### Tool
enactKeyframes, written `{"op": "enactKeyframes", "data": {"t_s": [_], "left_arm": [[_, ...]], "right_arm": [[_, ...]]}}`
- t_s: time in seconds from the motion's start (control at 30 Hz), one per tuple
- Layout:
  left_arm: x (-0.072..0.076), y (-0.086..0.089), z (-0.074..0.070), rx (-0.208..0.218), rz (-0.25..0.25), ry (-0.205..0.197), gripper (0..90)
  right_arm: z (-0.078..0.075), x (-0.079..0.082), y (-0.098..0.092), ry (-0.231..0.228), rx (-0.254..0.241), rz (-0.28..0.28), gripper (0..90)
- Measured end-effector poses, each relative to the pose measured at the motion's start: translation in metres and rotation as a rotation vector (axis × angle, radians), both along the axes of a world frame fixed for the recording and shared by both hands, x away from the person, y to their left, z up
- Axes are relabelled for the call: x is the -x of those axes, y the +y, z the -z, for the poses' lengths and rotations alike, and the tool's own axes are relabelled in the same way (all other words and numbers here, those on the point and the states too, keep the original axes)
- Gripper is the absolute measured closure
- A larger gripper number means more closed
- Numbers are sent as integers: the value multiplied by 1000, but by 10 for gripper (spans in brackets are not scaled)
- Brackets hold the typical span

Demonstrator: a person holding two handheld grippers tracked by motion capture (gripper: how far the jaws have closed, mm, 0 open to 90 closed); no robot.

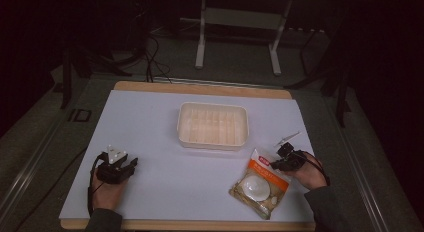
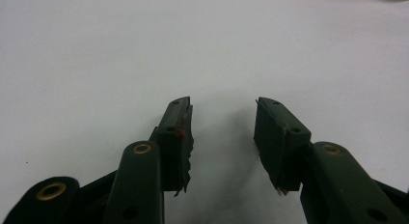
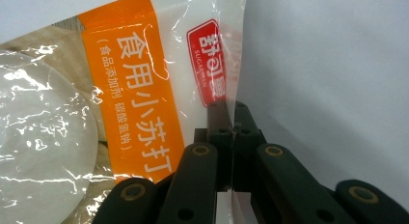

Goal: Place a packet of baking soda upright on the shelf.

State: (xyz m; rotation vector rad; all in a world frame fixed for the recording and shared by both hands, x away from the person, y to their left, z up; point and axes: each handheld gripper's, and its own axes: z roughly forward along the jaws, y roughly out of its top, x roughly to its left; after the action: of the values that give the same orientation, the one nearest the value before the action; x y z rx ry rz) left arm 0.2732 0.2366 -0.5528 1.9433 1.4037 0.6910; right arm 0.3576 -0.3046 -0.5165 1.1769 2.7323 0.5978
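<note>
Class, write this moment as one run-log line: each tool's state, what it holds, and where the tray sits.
left tool: open, empty | right tool: shut on packet edge | tray: empty, beyond packet

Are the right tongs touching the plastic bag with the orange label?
Touching. In the right gripper view the right tongs are shut on the clear edge of the plastic bag, which is pinched between the jaws with no gap.

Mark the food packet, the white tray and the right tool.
food packet (image 1: pixel 260 184), high view, on its clear middle.
white tray (image 1: pixel 213 142), high view, on its near wall.
right tool (image 3: pixel 233 119), right gripper view, at its shut tips pinching the packet's edge.
</note>
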Motion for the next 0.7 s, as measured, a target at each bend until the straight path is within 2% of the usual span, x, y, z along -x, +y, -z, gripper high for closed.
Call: {"op": "enactKeyframes", "data": {"t_s": [0.1, 0.2, 0.4, 0.53, 0.63, 0.7], "left_arm": [[0, 0, 0, -1, 0, 0, 570], [0, 0, 0, 0, 0, 0, 570], [0, 0, 0, 1, -1, 0, 570], [0, 0, 0, 1, -2, -1, 570], [0, 0, 0, 1, -2, -1, 569], [0, 0, 0, 1, -2, -2, 569]], "right_arm": [[-3, 1, 1, -13, 14, -17, 899], [-6, 2, 2, -16, 12, -2, 899], [-17, 4, -1, -5, -30, 11, 900], [-24, 7, -1, -6, -43, 1, 900], [-29, 8, -1, 17, -67, 22, 899], [-32, 10, -1, 13, -54, 22, 899]]}}
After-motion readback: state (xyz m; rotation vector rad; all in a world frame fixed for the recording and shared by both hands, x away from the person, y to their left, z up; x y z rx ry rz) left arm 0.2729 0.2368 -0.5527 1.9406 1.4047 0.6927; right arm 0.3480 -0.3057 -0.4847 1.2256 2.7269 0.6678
